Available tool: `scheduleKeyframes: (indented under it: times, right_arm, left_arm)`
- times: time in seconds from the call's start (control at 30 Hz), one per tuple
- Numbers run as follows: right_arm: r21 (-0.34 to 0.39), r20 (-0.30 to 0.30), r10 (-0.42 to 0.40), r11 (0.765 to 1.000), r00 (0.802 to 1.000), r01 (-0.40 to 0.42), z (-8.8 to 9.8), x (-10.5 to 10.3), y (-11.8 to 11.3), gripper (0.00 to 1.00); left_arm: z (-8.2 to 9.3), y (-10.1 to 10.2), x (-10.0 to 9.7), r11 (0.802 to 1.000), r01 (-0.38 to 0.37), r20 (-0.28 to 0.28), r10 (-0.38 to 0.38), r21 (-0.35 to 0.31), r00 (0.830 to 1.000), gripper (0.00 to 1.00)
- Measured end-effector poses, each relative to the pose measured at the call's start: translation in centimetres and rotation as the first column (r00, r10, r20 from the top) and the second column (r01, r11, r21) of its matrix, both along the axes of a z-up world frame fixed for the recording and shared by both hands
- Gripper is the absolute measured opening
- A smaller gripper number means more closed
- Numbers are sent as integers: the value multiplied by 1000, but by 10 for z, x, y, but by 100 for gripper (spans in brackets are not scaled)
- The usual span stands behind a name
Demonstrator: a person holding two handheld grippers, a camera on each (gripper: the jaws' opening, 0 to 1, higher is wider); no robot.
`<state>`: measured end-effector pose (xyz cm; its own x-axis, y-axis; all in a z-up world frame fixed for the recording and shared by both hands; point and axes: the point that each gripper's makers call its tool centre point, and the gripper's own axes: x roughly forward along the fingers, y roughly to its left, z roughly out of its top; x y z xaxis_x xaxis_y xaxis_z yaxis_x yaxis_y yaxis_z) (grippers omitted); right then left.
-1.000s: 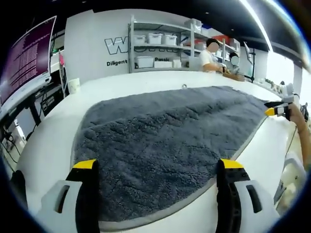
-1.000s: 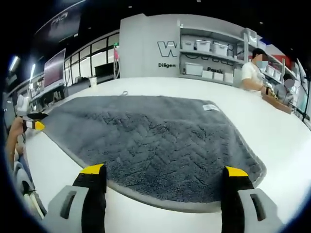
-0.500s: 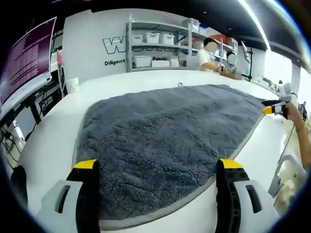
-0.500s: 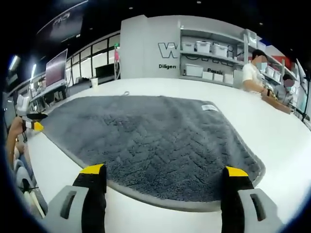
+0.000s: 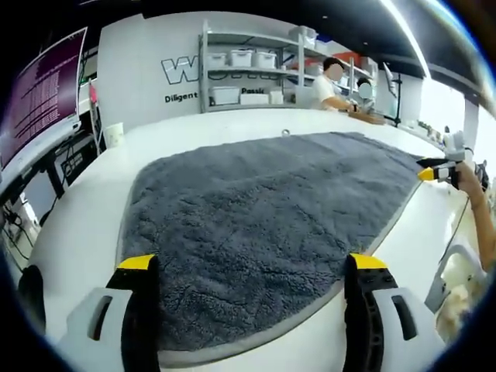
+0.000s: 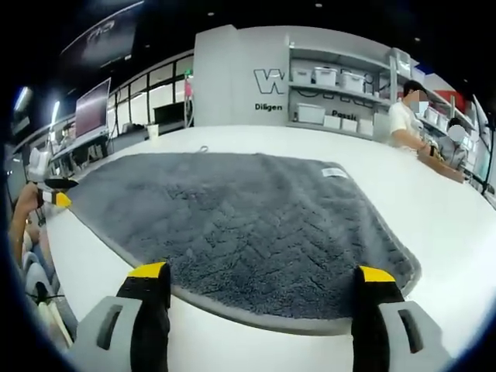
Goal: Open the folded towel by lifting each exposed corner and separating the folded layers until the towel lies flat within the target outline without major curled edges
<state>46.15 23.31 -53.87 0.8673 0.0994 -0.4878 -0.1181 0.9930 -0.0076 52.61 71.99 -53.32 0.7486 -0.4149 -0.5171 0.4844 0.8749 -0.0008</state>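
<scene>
A dark grey fluffy towel (image 5: pixel 256 209) lies spread flat on the white table (image 5: pixel 77 225), with a lighter hem along its edges. In the right gripper view the same towel (image 6: pixel 240 217) shows a small white label (image 6: pixel 335 172) near its far right side. My left gripper (image 5: pixel 246 267) stands open just over the towel's near edge, nothing between its yellow-tipped fingers. My right gripper (image 6: pixel 260 277) is open too, above the bare table in front of the towel's near hem. Each gripper appears small at the other view's side, the right one (image 5: pixel 434 170) and the left one (image 6: pixel 54 194).
Shelves with white bins (image 5: pixel 248 70) stand against the back wall. People (image 6: pixel 404 116) sit at the far right end of the table. A monitor (image 5: pixel 43 93) stands at the left, with a white cup (image 5: pixel 116 136) near it.
Both views have shifted only slightly. The towel lies the same and both grippers stay open.
</scene>
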Motion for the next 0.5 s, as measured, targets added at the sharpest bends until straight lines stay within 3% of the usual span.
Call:
scheduleKeyframes:
  times: [0.13, 0.23, 0.33, 0.5]
  right_arm:
    - [-18, -21, -18, 1000, 1000, 18, 2, -1, 0, 98]
    - [-49, -22, -32, 998, 999, 31, 7, 0, 2, 98]
    - [-21, 30, -43, 999, 999, 43, 26, 8, 16, 99]
    - [51, 96, -48, 998, 994, 43, 45, 17, 47, 99]
  left_arm:
    - [3, -1, 1, 1000, 5, -9, -5, -3, 1000, 96]
    - [15, -5, 8, 998, -23, 33, 25, -60, 999, 94]
    - [34, -21, 10, 990, -13, 82, 25, -140, 996, 96]
    - [37, -46, 12, 980, -6, 84, 23, -199, 996, 99]
